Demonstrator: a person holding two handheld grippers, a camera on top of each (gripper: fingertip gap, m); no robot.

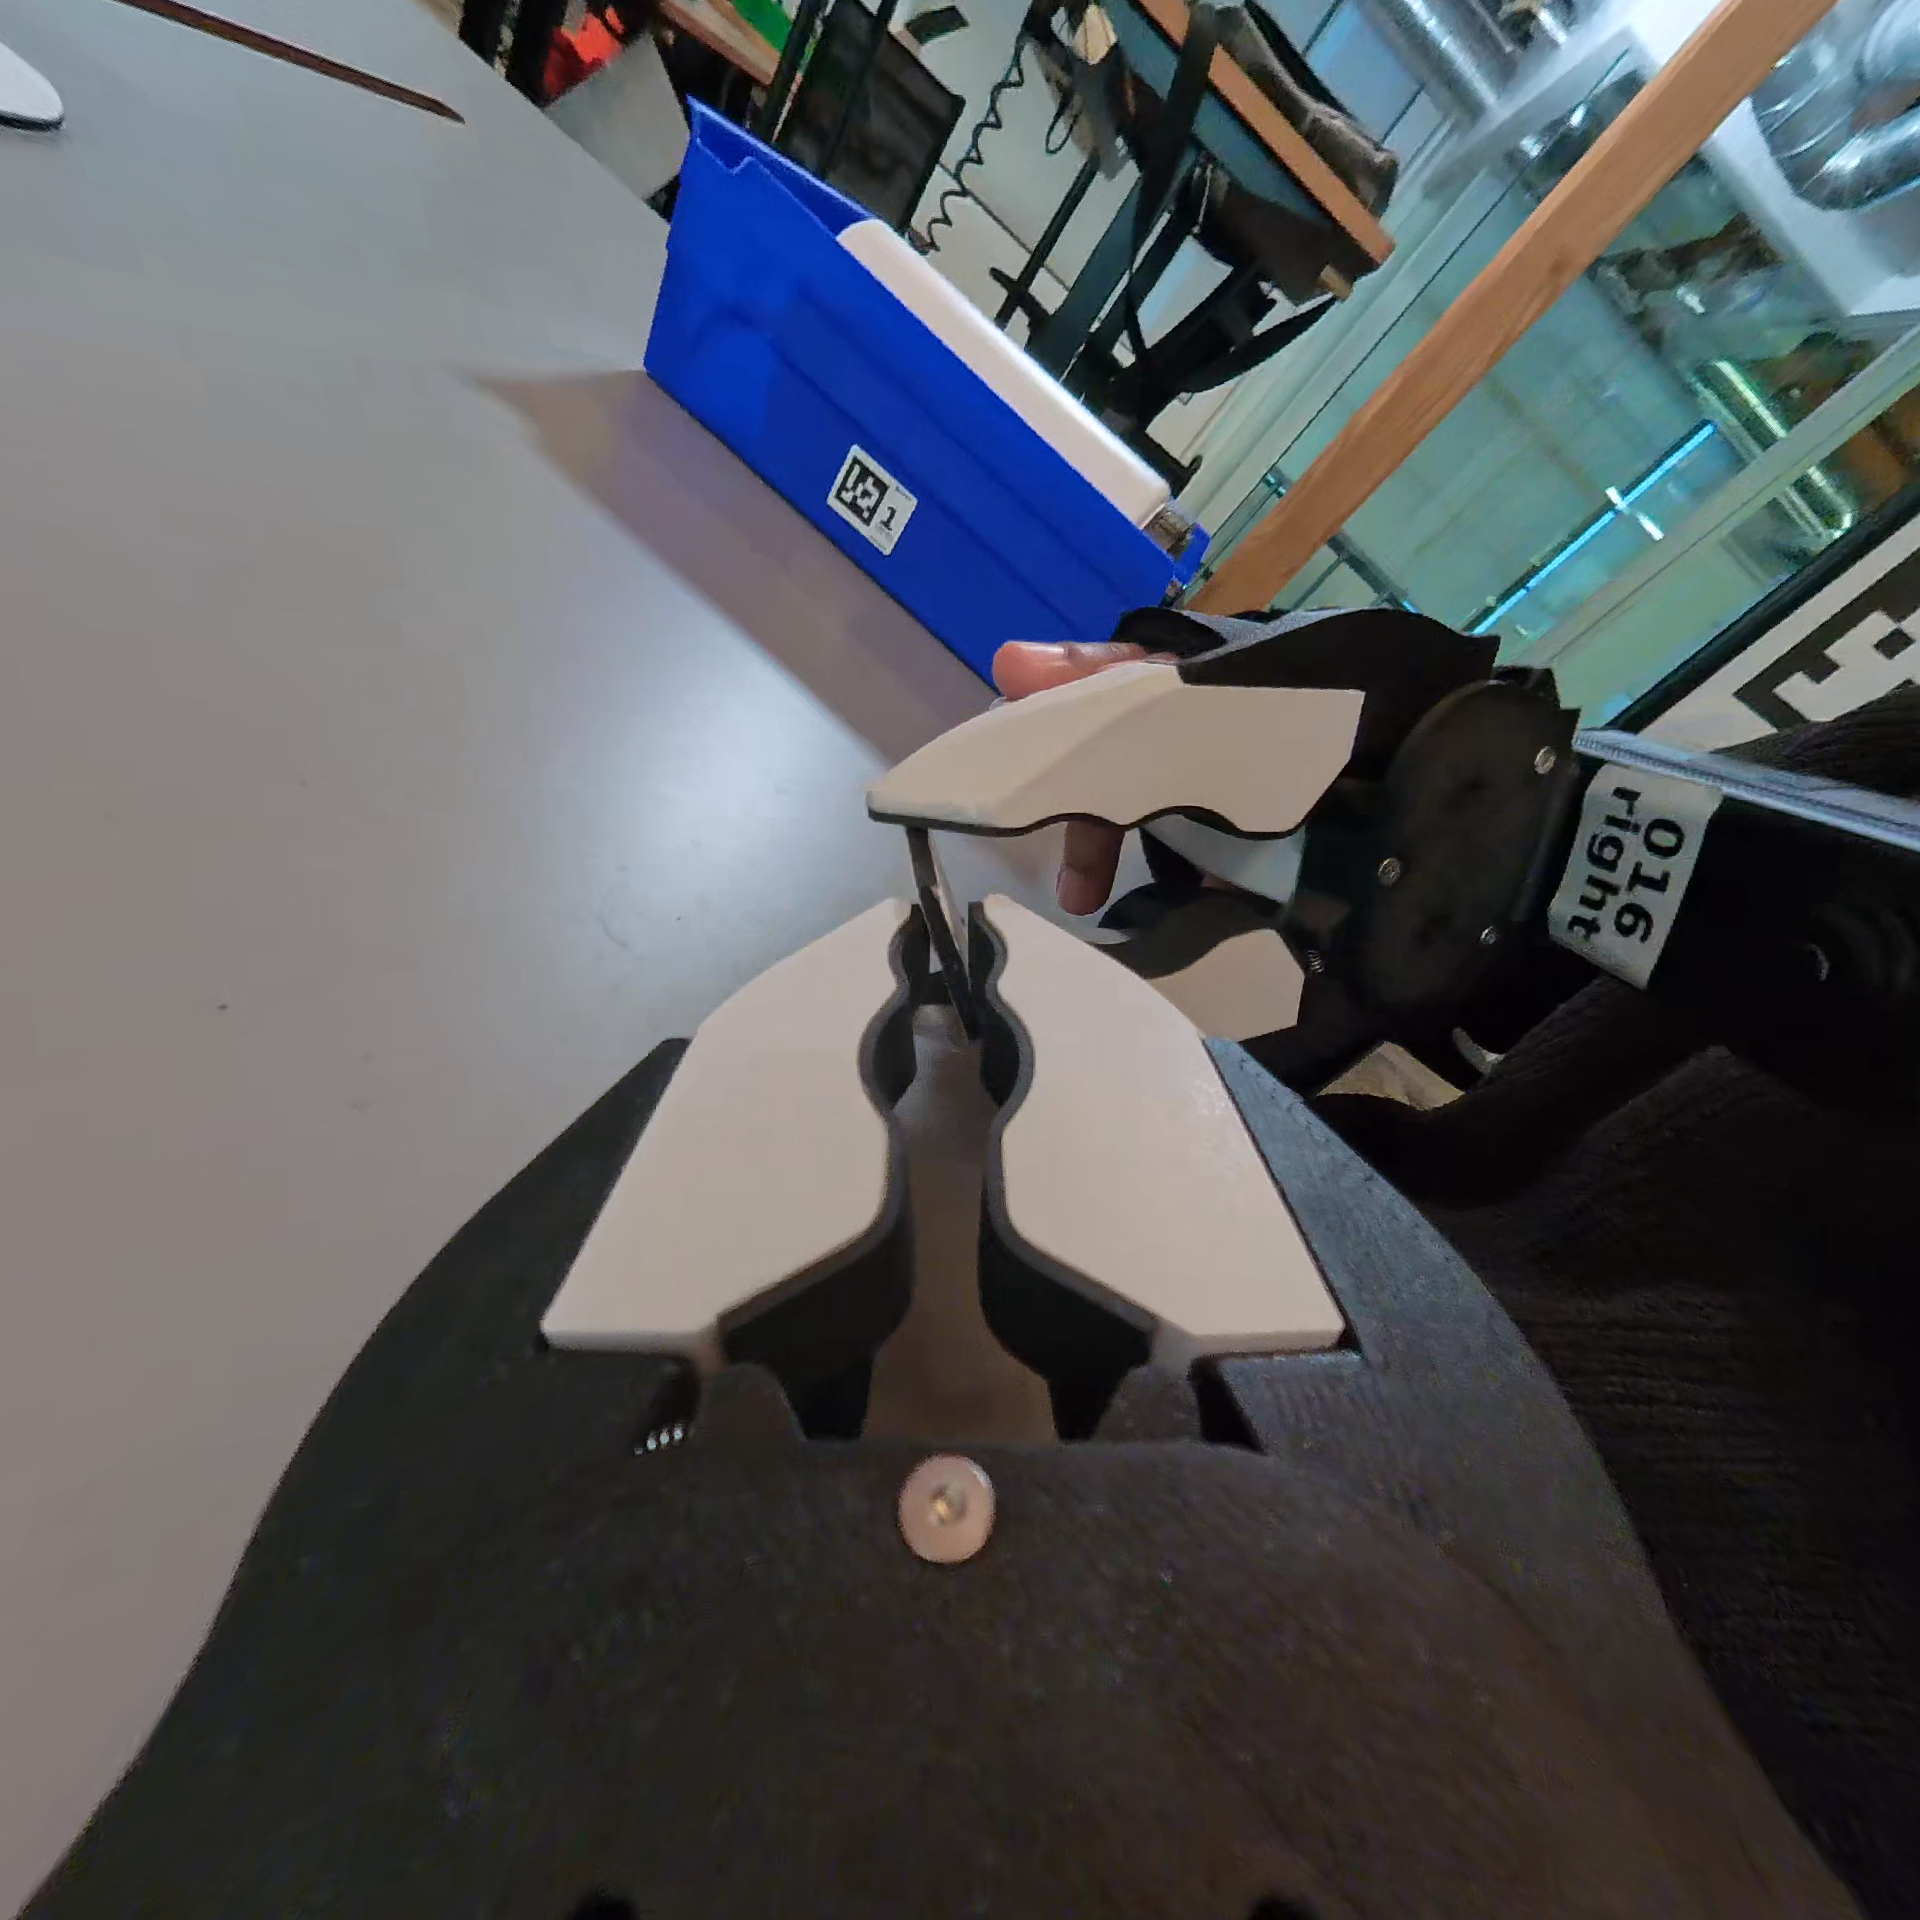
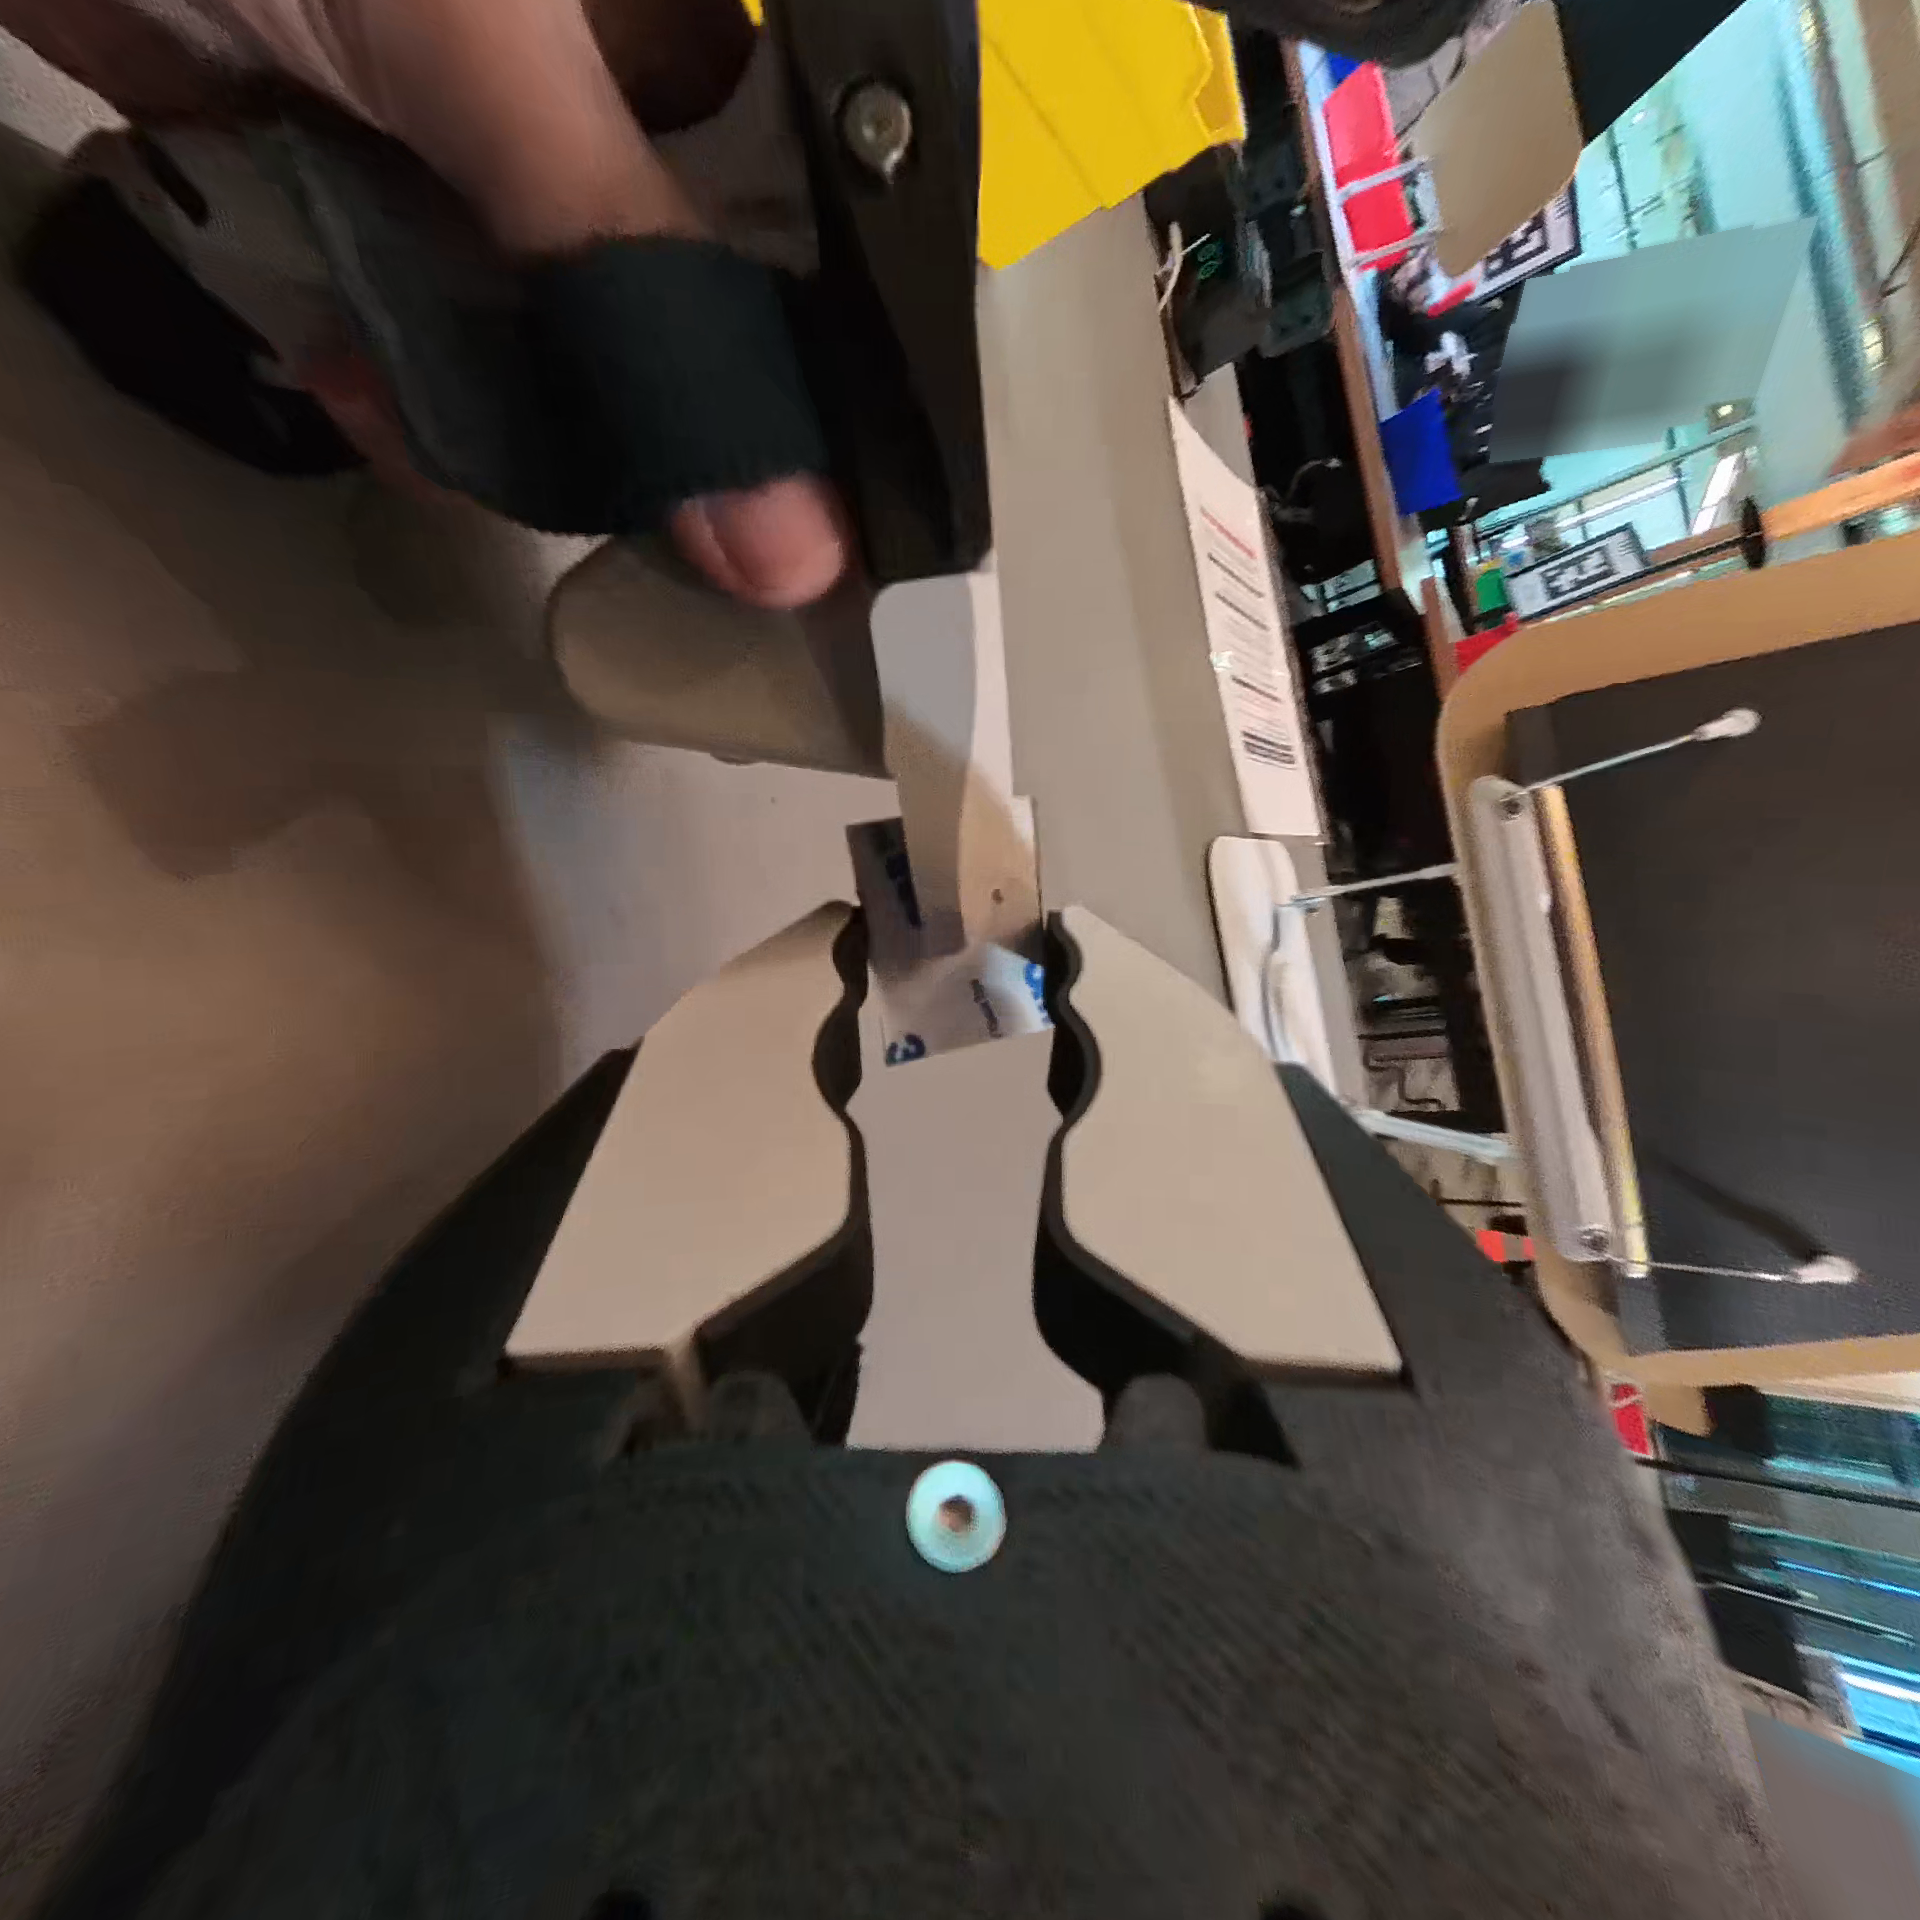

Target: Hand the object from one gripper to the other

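Observation:
A thin flat plate with a white, blue-printed backing hangs above the grey table between both grippers. My left gripper is shut on its flat faces, and the plate shows edge-on between the tips. My right gripper comes in from the right. Its jaws stand a plate's width apart and press on the plate's two side edges. Its upper finger shows in the left wrist view; the lower one is partly hidden. The left gripper's fingers reach in from the top of the right wrist view.
A blue bin holding a white box stands on the table behind the grippers. A yellow bin sits farther along the table. A wood-edged desk stands beyond the table's edge. Both grippers' tips are close together, under 4 cm apart.

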